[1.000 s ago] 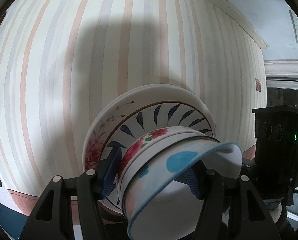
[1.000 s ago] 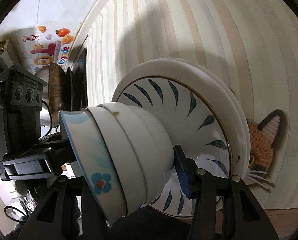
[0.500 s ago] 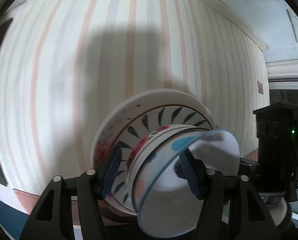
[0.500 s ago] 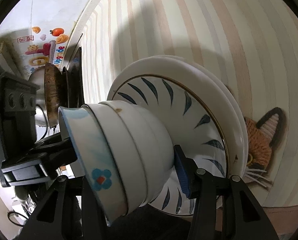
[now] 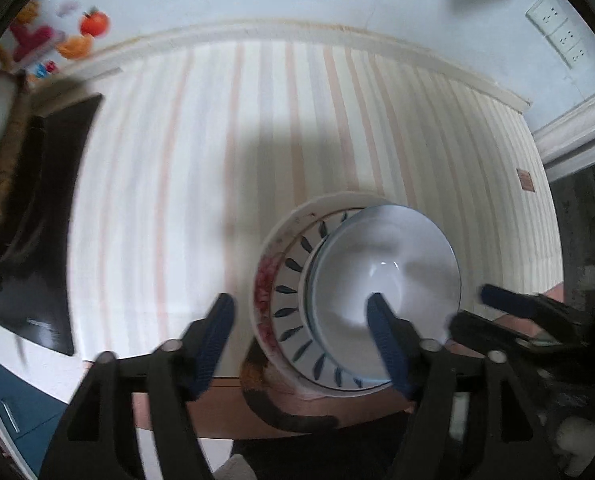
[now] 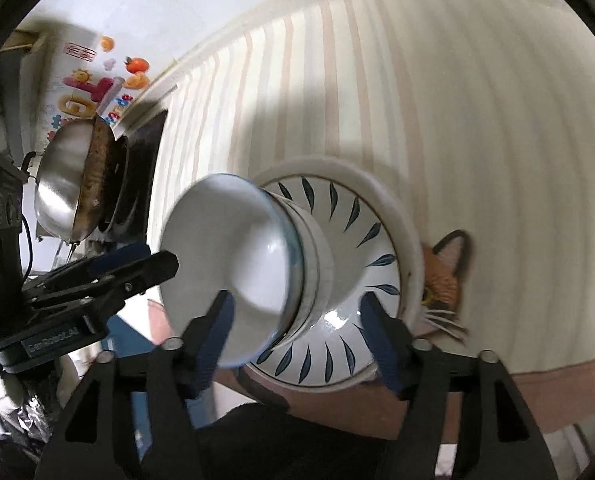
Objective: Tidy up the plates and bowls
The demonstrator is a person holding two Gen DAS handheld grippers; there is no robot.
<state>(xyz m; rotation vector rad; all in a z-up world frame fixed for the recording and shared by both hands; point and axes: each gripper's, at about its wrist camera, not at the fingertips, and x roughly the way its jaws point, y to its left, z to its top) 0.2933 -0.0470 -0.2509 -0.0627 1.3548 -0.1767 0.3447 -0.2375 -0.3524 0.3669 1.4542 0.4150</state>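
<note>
Steel wok (image 6: pixel 63 184) gleams at left; my left tool (image 5: pixel 301 330) gapes wide, holding nothing. Glossy round bowls (image 6: pixel 249 268) sit nested on stacked, blue-leaf plates (image 6: pixel 361 248) over the striped tabletop (image 6: pixel 477 140). My right tool (image 6: pixel 295 328) spreads open around them, clear of contact.

From my feed the top bowl (image 6: pixel 233 264) looks like glossy glazed ceramic, same as the plates (image 6: pixel 349 240); the wok (image 6: pixel 63 188) is shiny metal with a rusty rim.
</note>
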